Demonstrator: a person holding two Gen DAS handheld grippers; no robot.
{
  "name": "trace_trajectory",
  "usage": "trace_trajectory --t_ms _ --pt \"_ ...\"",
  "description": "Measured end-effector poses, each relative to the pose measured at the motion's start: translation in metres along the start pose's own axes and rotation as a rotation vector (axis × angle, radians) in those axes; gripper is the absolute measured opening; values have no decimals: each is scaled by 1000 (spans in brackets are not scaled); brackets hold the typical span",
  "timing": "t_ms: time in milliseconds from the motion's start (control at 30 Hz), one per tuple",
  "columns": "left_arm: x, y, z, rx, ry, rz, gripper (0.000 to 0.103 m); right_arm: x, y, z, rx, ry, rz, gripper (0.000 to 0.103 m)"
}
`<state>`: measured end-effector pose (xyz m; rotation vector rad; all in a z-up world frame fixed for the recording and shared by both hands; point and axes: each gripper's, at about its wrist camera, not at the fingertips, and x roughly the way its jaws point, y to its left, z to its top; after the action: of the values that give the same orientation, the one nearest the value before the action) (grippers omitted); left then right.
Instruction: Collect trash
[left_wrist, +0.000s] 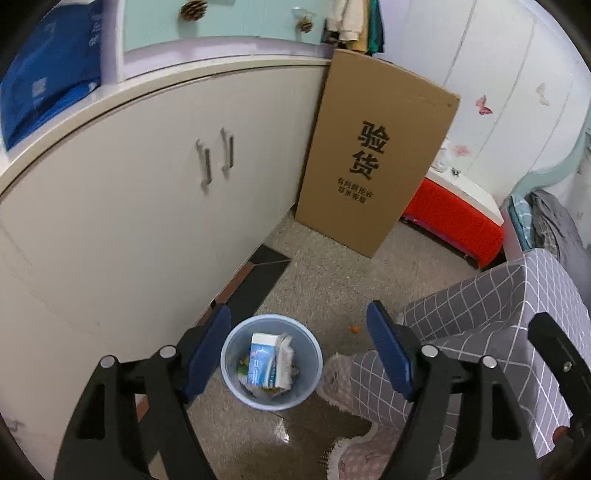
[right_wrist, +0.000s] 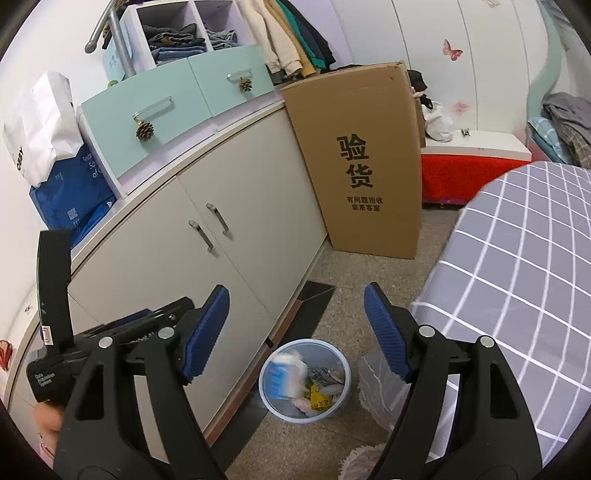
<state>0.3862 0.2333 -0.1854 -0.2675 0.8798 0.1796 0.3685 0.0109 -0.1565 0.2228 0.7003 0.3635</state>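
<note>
So the left gripper has its blue-padded jaws spread wide with nothing between them, hanging right over the round pale-blue plastic waste bin on the speckled grey floor. Inside the bin there's a white-and-blue carton standing on end, plus crumpled paper at about 3 o'clock of it. In the right wrist view the carton looks blurred.

The right gripper is spread wide too and holds nothing; the bin sits just below it, toward 6 o'clock.

Going outward: a cream two-door cabinet runs along at 9 to 11 o'clock of the bin, a tall brown cardboard box with black print stands at 12 to 1 o'clock, and a grey checked bed cover fills 3 o'clock. There's a tiny orange bit on the floor near the bin, at 2 o'clock.
</note>
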Motion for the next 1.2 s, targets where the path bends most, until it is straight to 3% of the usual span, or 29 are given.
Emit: trace_trajectory --t_ms 267,600,1200 --pt "-45 -13 -17 10 -33 6 75 -34 -9 -5 22 -8 -20 75" --pt "-135 -48 -40 57 -152 -30 80 -120 -16 -15 33 -67 -41 78" --pt "-338 -131 -139 246 -485 -86 92 -325 -23 -58 -41 -325 -198 88"
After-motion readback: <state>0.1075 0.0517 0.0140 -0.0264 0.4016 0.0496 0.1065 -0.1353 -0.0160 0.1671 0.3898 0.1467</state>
